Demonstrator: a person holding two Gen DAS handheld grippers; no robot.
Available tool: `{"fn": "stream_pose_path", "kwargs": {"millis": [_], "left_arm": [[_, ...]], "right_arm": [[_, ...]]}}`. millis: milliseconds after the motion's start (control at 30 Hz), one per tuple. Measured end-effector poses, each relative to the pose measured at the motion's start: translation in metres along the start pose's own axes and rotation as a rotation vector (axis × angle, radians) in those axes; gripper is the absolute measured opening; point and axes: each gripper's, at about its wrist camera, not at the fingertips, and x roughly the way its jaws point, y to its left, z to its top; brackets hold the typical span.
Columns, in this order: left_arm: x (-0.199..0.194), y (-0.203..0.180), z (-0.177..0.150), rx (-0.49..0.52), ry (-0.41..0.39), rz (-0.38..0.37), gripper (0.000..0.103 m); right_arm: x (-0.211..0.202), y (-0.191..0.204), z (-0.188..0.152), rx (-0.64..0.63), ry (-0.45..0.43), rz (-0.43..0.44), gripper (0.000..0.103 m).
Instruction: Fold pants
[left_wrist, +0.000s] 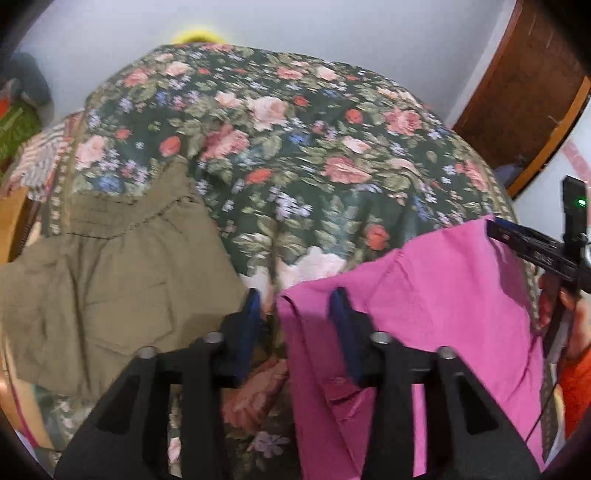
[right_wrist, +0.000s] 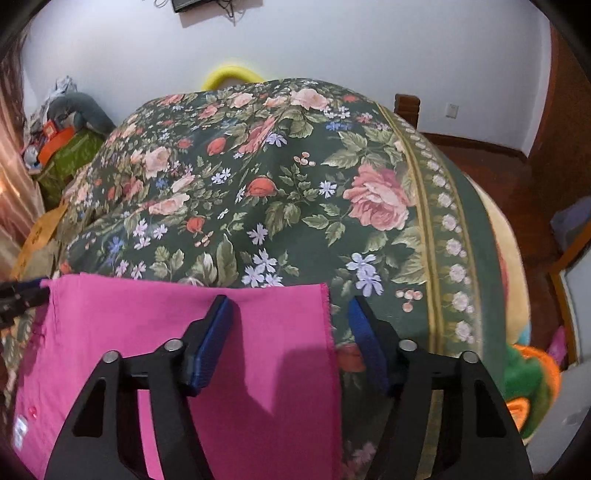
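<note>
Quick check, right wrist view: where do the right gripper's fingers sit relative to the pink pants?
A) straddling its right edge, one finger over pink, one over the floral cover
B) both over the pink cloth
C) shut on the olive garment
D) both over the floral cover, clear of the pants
A: the right gripper is open, its left finger over the pink pants and its right finger past their edge, over the floral cover.
</note>
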Motion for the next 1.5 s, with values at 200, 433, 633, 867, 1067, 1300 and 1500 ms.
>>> {"fn": "stream_pose_path", "kwargs": {"millis": [200,433,633,867,1067,1300,1500], "left_arm": [[-0.001,-0.01,-0.001,0.015,-0.006,0.038,0.019],[-0.02,-0.027,0.006,0.106,-0.042,0.209,0.008],[-0.068,-0.036,0.026,0.124,-0.165,0.241,0.007],[-0.123,-0.041,0.018,0.129,-0.254,0.199,0.007],[-0.163,-0.054,-0.022,0.182,-0.319,0.168,0.007],[-0.183,-0.073,-0.084,0.238,-0.332,0.153,0.007],[-0.177,-0.074,-0.15,0.287,-0.238,0.1,0.007]], "right_arm": [[-0.001,0.0,0.002,0.026,0.014,0.016,0.004],[-0.035,0.005,0.009,-0.002,-0.083,-0.037,0.002],[-0.092,0.02,0.036,-0.02,-0.202,-0.038,0.002],[-0.149,0.039,0.03,-0.052,-0.286,0.006,0.002],[-0.183,0.047,-0.013,-0.106,-0.296,0.011,0.002],[-0.206,0.049,-0.072,-0.082,-0.268,0.037,0.002],[-0.2,0.049,-0.132,-0.064,-0.158,0.052,0.002]]}}
